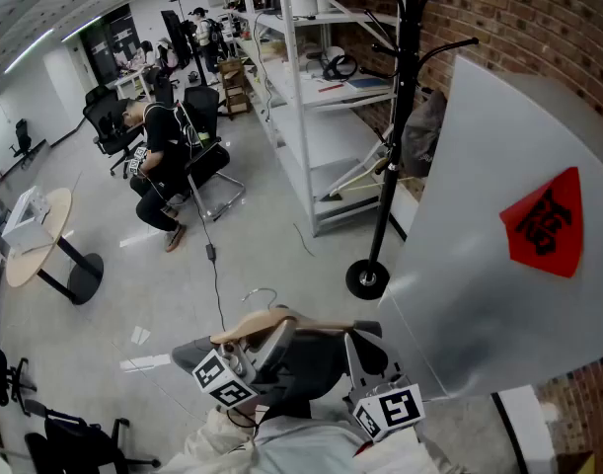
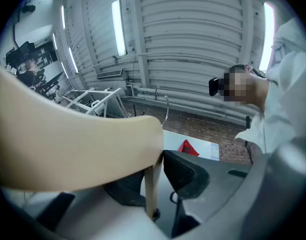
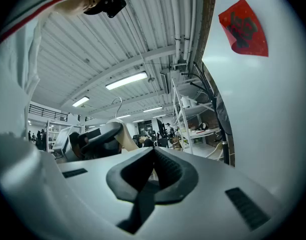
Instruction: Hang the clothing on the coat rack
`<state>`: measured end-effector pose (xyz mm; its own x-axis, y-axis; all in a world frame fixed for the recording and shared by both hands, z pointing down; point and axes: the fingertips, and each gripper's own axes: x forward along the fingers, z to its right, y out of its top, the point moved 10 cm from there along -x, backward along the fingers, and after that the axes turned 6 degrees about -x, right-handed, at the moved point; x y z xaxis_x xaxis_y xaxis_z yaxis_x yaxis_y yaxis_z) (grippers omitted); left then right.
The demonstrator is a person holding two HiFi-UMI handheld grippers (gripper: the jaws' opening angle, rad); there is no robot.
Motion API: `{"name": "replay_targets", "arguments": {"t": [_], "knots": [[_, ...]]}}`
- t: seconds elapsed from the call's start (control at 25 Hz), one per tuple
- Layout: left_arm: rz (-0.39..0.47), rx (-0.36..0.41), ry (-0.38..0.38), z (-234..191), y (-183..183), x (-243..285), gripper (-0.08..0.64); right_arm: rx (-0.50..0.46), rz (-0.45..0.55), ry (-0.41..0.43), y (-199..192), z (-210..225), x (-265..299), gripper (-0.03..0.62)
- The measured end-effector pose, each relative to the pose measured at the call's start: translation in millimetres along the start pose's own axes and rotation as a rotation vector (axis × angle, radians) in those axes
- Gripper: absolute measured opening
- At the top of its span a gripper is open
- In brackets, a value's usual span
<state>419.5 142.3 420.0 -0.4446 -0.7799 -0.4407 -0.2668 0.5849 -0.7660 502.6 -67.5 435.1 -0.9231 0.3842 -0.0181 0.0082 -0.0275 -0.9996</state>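
Clothing (image 1: 319, 359) looks soft and light, so the stiff wooden hanger (image 2: 67, 149) clamped in the left claw (image 2: 155, 183) seems the better hold; right claw (image 3: 154, 168) is closed, empty.

The room is lit brightly and evenly by ceiling tube lights (image 3: 125, 80), and faint glare is thrown on the floor (image 1: 271, 245). Both gripper views are bent and darkened at the edges. The near hanger (image 2: 67, 144) is rendered soft.

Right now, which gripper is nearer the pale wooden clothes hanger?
Left. The left gripper grips the pale wooden clothes hanger between its jaws; the right gripper sits apart, to its right.
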Motion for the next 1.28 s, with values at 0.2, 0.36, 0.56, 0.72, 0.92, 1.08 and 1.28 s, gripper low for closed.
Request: {"name": "replay_targets", "arguments": {"t": [0.2, 0.36, 0.56, 0.72, 0.92, 1.08, 1.28], "knots": [[0.014, -0.016, -0.005, -38, 10, 0, 0.11, 0.004, -0.018, -0.028, -11, 5, 30, 0.025], [0.01, -0.036, -0.043, -72, 25, 16, 0.11, -0.011, -0.02, -0.067, -6, 9, 64, 0.024], [0.005, -0.072, -0.094, -119, 46, 39, 0.11, -0.019, -0.017, -0.116, -3, 15, 115, 0.023], [-0.005, -0.104, -0.127, -158, 61, 55, 0.111, -0.026, -0.014, -0.145, -1, 20, 157, 0.024], [-0.015, -0.126, -0.162, -203, 86, 69, 0.11, -0.026, -0.02, -0.181, 0, 20, 204, 0.024], [-0.025, -0.158, -0.179, -236, 100, 74, 0.111, -0.024, -0.017, -0.202, -2, 17, 237, 0.024], [-0.032, -0.176, -0.193, -276, 120, 77, 0.11, -0.027, -0.007, -0.23, -4, 13, 282, 0.024]]}}
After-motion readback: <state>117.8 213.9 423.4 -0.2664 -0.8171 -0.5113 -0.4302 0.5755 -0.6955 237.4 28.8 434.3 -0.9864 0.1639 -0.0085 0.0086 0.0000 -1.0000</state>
